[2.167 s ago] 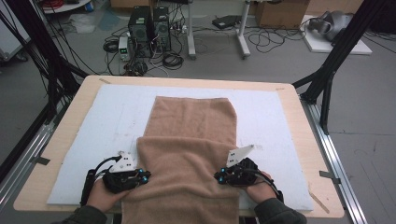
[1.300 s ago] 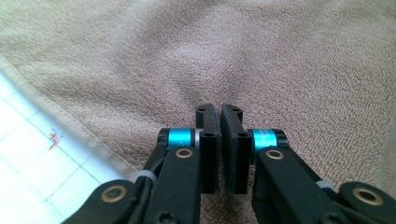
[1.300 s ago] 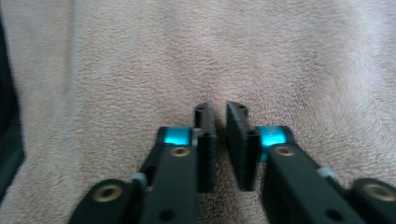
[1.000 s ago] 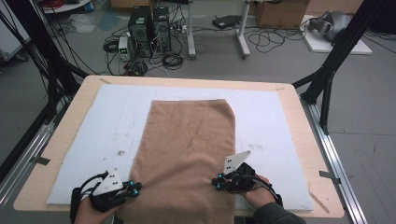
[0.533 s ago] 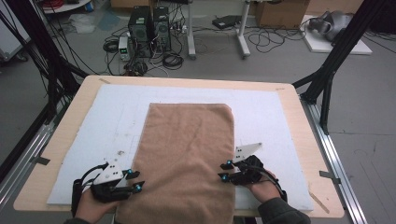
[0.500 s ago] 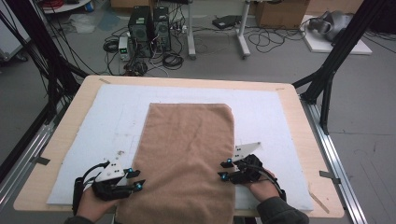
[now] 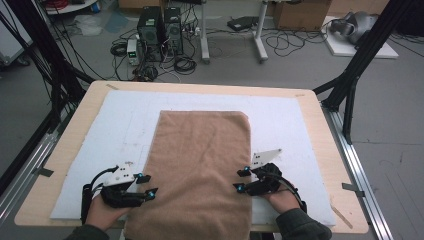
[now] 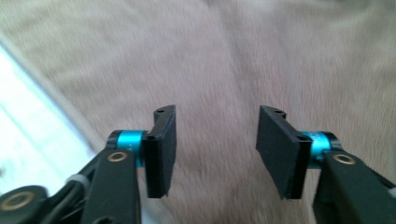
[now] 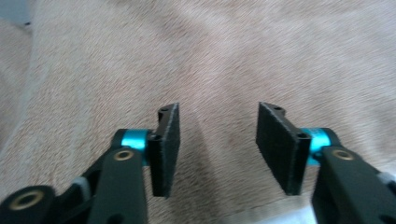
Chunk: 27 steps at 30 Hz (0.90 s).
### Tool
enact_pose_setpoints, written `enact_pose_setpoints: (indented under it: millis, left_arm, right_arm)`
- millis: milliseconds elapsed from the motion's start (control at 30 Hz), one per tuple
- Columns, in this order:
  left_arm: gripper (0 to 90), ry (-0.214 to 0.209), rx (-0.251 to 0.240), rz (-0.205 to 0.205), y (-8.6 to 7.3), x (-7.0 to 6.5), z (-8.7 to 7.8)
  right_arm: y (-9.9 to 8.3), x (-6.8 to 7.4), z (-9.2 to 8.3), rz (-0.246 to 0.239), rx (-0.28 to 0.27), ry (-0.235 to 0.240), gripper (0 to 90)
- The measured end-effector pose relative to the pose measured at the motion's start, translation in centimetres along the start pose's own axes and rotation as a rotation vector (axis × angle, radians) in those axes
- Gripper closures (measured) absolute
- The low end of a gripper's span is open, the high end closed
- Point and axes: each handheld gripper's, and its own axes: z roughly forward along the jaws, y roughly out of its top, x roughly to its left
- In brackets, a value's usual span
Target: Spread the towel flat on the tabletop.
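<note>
Close to the person, the left gripper (image 7: pixel 145 186) and right gripper (image 7: pixel 242 179) have just been opening and hold nothing, beside the near edges of the brown towel (image 7: pixel 202 165), flat on the white mat (image 7: pixel 290 125) across the table (image 7: pixel 320 130).

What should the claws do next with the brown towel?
Probably draw both back from the flat brown terry towel. The left claw and right claw have just been opening, nothing sits between their jaws, and the towel lies smooth on the white mat.
</note>
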Motion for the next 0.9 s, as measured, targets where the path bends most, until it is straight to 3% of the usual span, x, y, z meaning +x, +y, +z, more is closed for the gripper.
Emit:
enact_pose_setpoints:
  millis: [133, 267, 367, 633, 733, 900]
  left_arm:
    - [38.7, 0.006, -0.025, -0.004, 1.3, 1.2, 0.3]
    - [33.6, 0.02, -0.031, -0.056, 2.2, 2.8, 0.8]
    - [30.6, 0.039, -0.023, -0.049, 3.0, 3.5, 1.0]
    - [27.8, 0.065, -0.032, -0.048, 5.3, 5.0, 1.8]
    - [27.9, 0.069, -0.033, -0.052, 5.7, 5.5, 1.9]
    - [28.8, 0.07, -0.022, -0.062, 5.9, 6.2, 2.1]
  right_arm:
    - [0.8, -0.8, -0.5, 0.006, -0.039, -0.024, 33.1]
    - [1.4, -1.8, -0.7, 0.031, -0.061, -0.057, 28.5]
    - [1.9, -2.6, -0.8, 0.045, -0.07, -0.071, 25.3]
    - [3.6, -4.6, -1.4, 0.046, -0.082, -0.117, 23.4]
    - [4.1, -5.3, -1.6, 0.052, -0.099, -0.123, 23.4]
    - [4.5, -5.5, -1.7, 0.044, -0.083, -0.126, 23.3]
